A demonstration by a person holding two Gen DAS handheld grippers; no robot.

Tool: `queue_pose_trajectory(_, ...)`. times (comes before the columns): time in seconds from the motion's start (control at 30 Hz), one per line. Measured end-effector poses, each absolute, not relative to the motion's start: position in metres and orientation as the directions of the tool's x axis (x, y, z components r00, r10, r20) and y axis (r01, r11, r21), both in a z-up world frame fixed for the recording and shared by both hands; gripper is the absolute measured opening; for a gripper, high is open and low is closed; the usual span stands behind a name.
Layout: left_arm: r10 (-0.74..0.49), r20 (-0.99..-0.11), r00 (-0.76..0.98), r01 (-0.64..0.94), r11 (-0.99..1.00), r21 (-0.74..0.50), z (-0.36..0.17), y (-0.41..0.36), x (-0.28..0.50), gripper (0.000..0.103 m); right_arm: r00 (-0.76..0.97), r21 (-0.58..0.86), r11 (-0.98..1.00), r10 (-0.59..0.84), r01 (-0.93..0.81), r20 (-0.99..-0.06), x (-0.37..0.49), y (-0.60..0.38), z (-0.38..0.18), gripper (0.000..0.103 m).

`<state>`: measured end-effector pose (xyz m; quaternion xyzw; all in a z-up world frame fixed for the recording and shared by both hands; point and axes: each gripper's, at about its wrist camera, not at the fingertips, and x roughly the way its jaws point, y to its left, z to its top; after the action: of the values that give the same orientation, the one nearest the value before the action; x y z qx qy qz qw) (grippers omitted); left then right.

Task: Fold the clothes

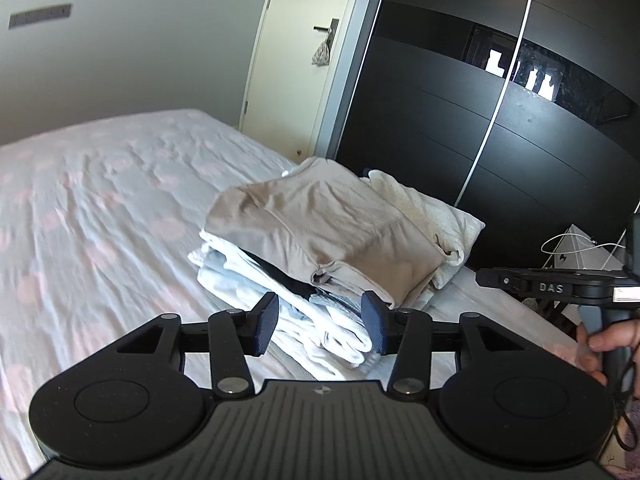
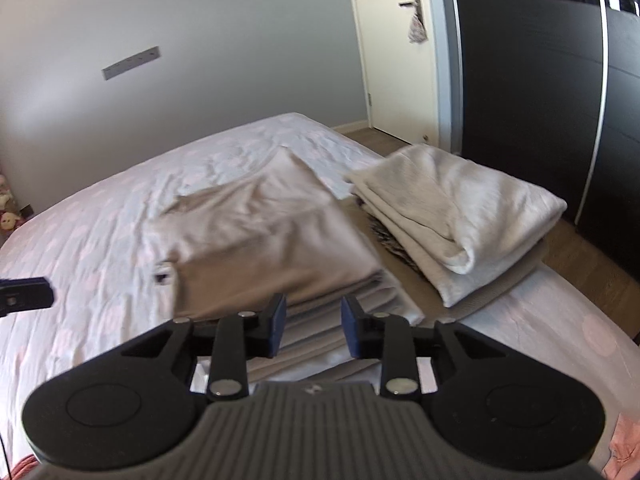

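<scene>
The bed (image 1: 100, 208) carries two stacks close to its edge by the wardrobe (image 1: 500, 140); a careless sweep could push them to the floor. The beige top (image 1: 320, 232) lies folded on the nearer stack (image 1: 240, 280), beside the cream pile (image 2: 460, 216). That stack looks uneven, so a bump or a snag may topple it. The left gripper (image 1: 320, 322) and the right gripper (image 2: 313, 326) both stand spread with nothing pinched, low by the stack's front, where a finger could catch a layer.
</scene>
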<state>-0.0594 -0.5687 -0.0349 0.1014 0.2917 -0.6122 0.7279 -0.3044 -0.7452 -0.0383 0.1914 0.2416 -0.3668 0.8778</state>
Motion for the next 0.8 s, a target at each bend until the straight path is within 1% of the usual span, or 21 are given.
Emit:
queue_pose_trajectory(0.03, -0.834, -0.544, 0.088, 0.951, 0.232, -0.202, -0.032, -0.565, -0.061, 0.048, 0.620, 0.156, 0.665, -0.551, 0.731, -0.558, -0.302, -0.736, -0.033, 0.045)
queue_pose_trajectory(0.07, -0.836, -0.541, 0.093, 0.953, 0.233, -0.196, -0.029, -0.562, -0.063, 0.049, 0.628, 0.154, 0.672, -0.550, 0.724, -0.550, -0.301, -0.727, -0.029, 0.047)
queue_pose_trajectory(0.13, -0.840, -0.534, 0.101, 0.955, 0.232, -0.185, -0.025, -0.555, -0.066, 0.052, 0.638, 0.141, 0.684, -0.558, 0.715, -0.531, -0.297, -0.709, -0.021, 0.058)
queue_pose_trajectory(0.2, -0.845, -0.525, 0.105, 0.956, 0.231, -0.180, -0.022, -0.548, -0.070, 0.055, 0.644, 0.123, 0.693, -0.568, 0.710, -0.513, -0.294, -0.691, -0.013, 0.063)
queue_pose_trajectory(0.23, -0.847, -0.521, 0.108, 0.956, 0.232, -0.179, -0.020, -0.546, -0.071, 0.057, 0.644, 0.116, 0.695, -0.574, 0.710, -0.507, -0.293, -0.682, -0.011, 0.070)
queue_pose_trajectory(0.27, -0.848, -0.519, 0.111, 0.956, 0.233, -0.178, -0.019, -0.543, -0.073, 0.057, 0.644, 0.109, 0.696, -0.579, 0.710, -0.501, -0.291, -0.673, -0.008, 0.073)
queue_pose_trajectory(0.33, -0.848, -0.516, 0.119, 0.956, 0.239, -0.173, -0.018, -0.538, -0.075, 0.060, 0.641, 0.092, 0.696, -0.592, 0.712, -0.489, -0.289, -0.657, -0.004, 0.082)
queue_pose_trajectory(0.47, -0.848, -0.508, 0.152, 0.955, 0.258, -0.144, -0.018, -0.529, -0.081, 0.064, 0.625, 0.069, 0.683, -0.617, 0.727, -0.478, -0.283, -0.631, 0.001, 0.084)
queue_pose_trajectory(0.53, -0.849, -0.499, 0.174, 0.954, 0.270, -0.127, -0.017, -0.523, -0.083, 0.068, 0.616, 0.059, 0.675, -0.631, 0.736, -0.472, -0.280, -0.620, 0.002, 0.090)
queue_pose_trajectory(0.57, -0.851, -0.491, 0.186, 0.954, 0.276, -0.117, -0.017, -0.519, -0.084, 0.069, 0.612, 0.055, 0.670, -0.638, 0.741, -0.467, -0.279, -0.615, 0.002, 0.090)
queue_pose_trajectory(0.63, -0.855, -0.479, 0.200, 0.953, 0.284, -0.109, -0.016, -0.513, -0.086, 0.075, 0.593, 0.050, 0.648, -0.660, 0.760, -0.461, -0.276, -0.605, 0.002, 0.091)
queue_pose_trajectory(0.67, -0.857, -0.473, 0.206, 0.952, 0.287, -0.106, -0.016, -0.509, -0.087, 0.075, 0.581, 0.052, 0.633, -0.671, 0.772, -0.461, -0.275, -0.600, 0.001, 0.091)
queue_pose_trajectory(0.7, -0.860, -0.465, 0.208, 0.952, 0.288, -0.107, -0.016, -0.506, -0.088, 0.075, 0.567, 0.058, 0.614, -0.683, 0.787, -0.460, -0.276, -0.595, 0.001, 0.094)
queue_pose_trajectory(0.73, -0.864, -0.458, 0.209, 0.951, 0.289, -0.110, -0.016, -0.503, -0.088, 0.075, 0.553, 0.065, 0.594, -0.696, 0.801, -0.457, -0.277, -0.591, 0.000, 0.098)
queue_pose_trajectory(0.8, -0.863, -0.457, 0.217, 0.946, 0.301, -0.119, -0.018, -0.499, -0.089, 0.076, 0.541, 0.080, 0.570, -0.713, 0.817, -0.446, -0.280, -0.585, -0.001, 0.101)
